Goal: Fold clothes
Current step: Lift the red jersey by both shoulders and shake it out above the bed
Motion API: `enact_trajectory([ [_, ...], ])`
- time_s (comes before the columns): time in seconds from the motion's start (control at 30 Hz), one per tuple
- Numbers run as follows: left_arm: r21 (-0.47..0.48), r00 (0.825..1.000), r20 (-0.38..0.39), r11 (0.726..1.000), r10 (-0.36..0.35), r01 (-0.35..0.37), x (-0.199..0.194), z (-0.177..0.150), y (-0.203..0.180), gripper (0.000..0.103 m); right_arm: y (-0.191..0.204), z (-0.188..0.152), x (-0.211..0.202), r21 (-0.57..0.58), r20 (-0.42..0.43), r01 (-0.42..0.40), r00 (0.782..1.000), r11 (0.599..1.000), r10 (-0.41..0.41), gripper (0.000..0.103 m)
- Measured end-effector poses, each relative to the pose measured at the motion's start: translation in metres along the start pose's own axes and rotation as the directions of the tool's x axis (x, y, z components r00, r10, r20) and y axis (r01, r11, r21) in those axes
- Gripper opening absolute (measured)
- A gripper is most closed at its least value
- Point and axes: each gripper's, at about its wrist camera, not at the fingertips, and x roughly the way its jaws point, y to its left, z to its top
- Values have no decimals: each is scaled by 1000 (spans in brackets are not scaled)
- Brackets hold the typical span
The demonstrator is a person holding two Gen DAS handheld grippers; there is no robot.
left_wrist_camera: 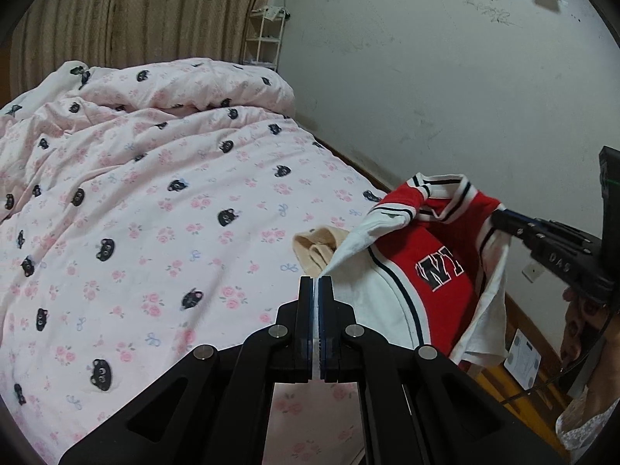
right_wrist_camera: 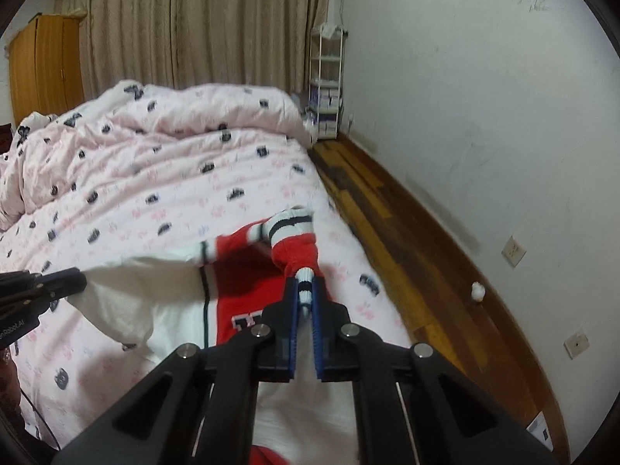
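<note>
Clothes on hand consist of one red-and-white jersey (left_wrist_camera: 434,267), lettered on the chest, which sits at the near right part of the bed (left_wrist_camera: 155,201), at about 3 o'clock in the left wrist view and at 6 o'clock in the right wrist view. Left tool (left_wrist_camera: 314,283): jaws together, clamped on a thin white edge of the jersey, apparently a sleeve or hem corner. Right tool (right_wrist_camera: 305,290): jaws together, clamped on a striped ribbed cuff of the jersey, with the red sleeve running up from it toward 12 o'clock. The jersey is partly lifted between the two grips; its white side panel hangs off the bed edge toward the wooden floor (right_wrist_camera: 387,232). The collar and body are bunched and creased. No fold line is visible and no panel lies flat, so no fold can be counted as done. A beige garment (left_wrist_camera: 314,248) lies crumpled just beside the jersey at its 9 o'clock side; it appears unfolded as well. Judged status: early stage, pick-up and spreading only. Remaining: lay the jersey flat on the pink quilt (left_wrist_camera: 116,155), turn in the sleeves, fold the body, then treat the beige item.
</note>
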Motion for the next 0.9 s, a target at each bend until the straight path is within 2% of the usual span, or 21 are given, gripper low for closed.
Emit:
enact_trajectory([
  [0.27, -60, 996, 57, 997, 61, -58, -56, -11, 39, 1, 34, 18, -38, -82, 70, -9, 997, 997, 15, 6],
  [0.53, -108, 993, 48, 989, 108, -102, -95, -46, 72, 1, 84, 22, -37, -158, 55, -48, 997, 986, 58, 6],
  [0.73, -153, 984, 60, 976, 165, -154, -126, -65, 103, 1, 146, 37, -36, -273, 56, -112, 990, 955, 132, 6],
  [0.9, -236, 967, 69, 946, 245, -223, -162, -83, 147, 1, 208, 53, -32, -329, 34, -211, 972, 920, 234, 6],
])
